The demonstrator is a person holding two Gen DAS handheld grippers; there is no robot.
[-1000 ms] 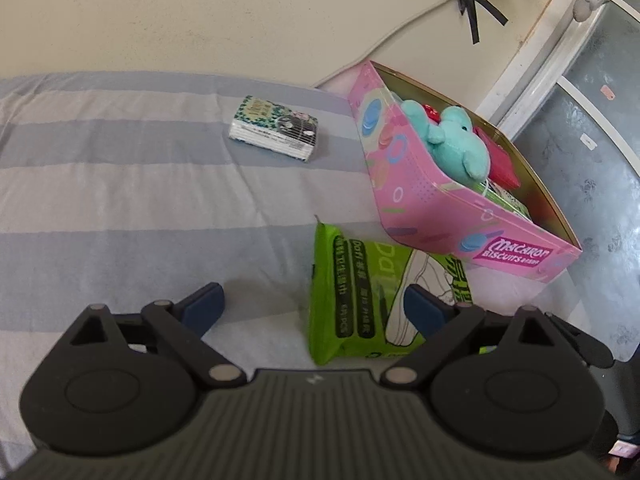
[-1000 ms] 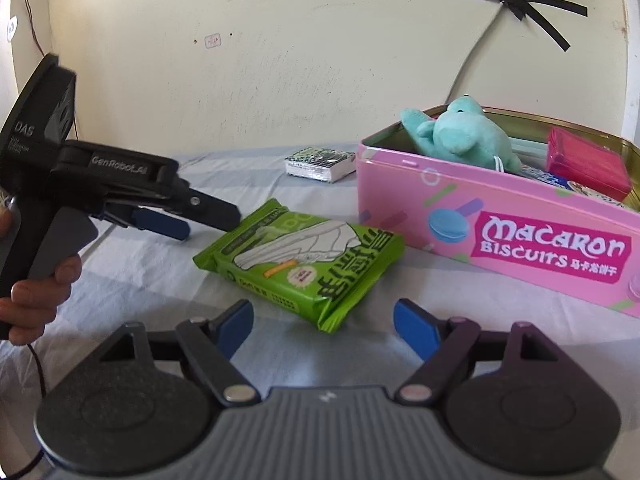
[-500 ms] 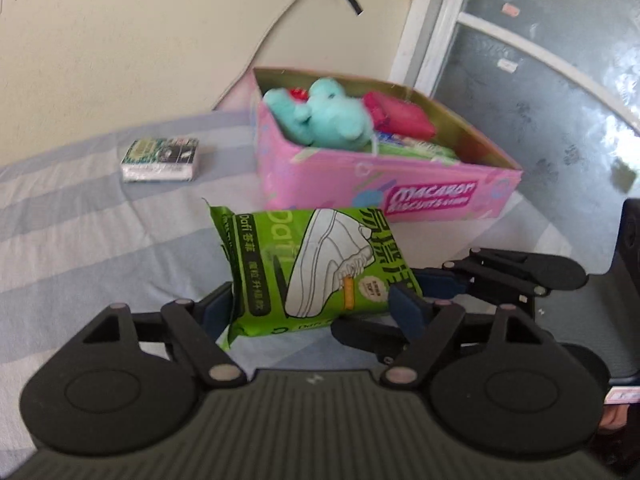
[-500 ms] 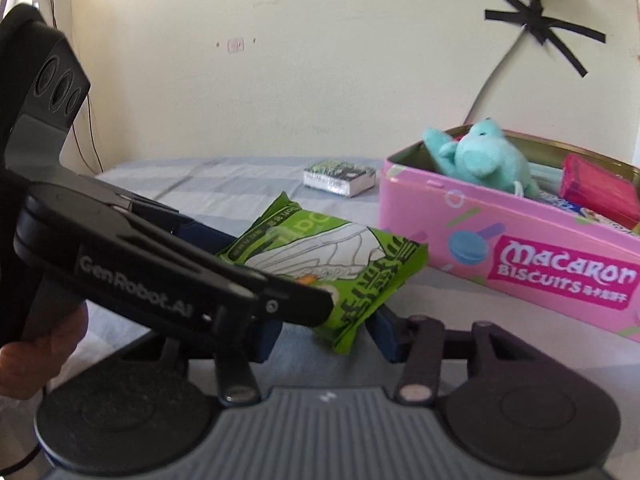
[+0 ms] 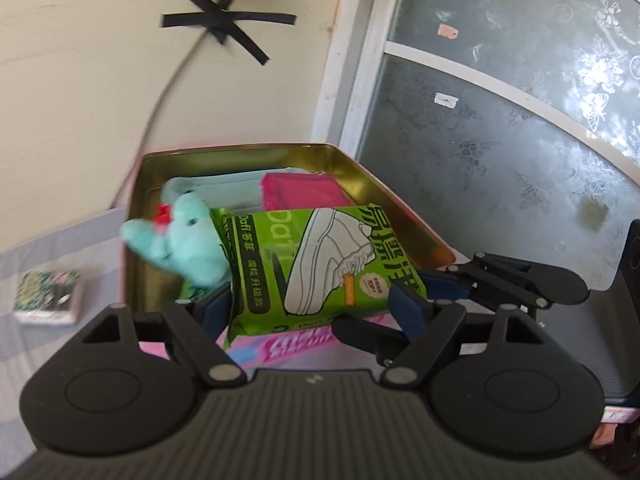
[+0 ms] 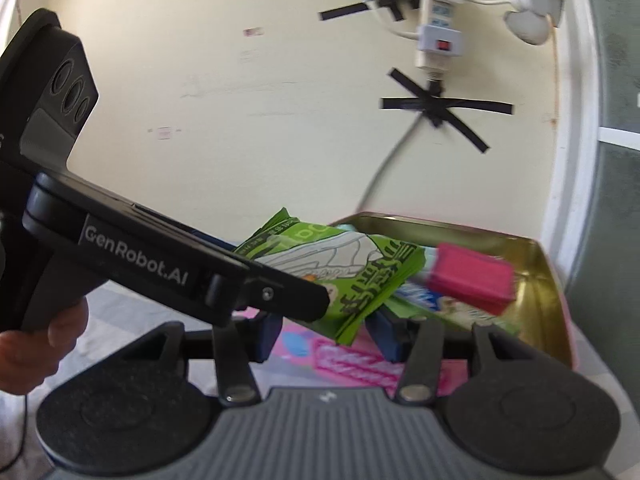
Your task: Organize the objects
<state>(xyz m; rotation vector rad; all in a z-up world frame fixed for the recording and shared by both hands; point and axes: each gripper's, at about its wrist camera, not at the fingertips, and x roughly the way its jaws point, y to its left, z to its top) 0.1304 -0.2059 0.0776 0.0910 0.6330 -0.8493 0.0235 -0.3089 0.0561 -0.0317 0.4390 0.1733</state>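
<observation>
A green wipes pack (image 5: 316, 264) with a white shoe printed on it is lifted above the open pink biscuit tin (image 5: 360, 172). My left gripper (image 5: 312, 312) is shut on its two sides. My right gripper (image 6: 324, 328) is shut on the pack's corner (image 6: 352, 304) from the other side. The tin holds a teal plush toy (image 5: 180, 240), a red packet (image 5: 300, 194) and other packs. The tin also shows in the right wrist view (image 6: 540, 264), with the red packet (image 6: 472, 276) inside.
A small green-and-white patterned box (image 5: 48, 296) lies on the striped grey cloth (image 5: 40, 248) left of the tin. A wall with a taped cable and power strip (image 6: 436, 40) stands behind. A frosted glass door (image 5: 520, 140) is on the right.
Both grippers closed on the green pack and lifted it off the cloth. It moved up and over the pink tin.
</observation>
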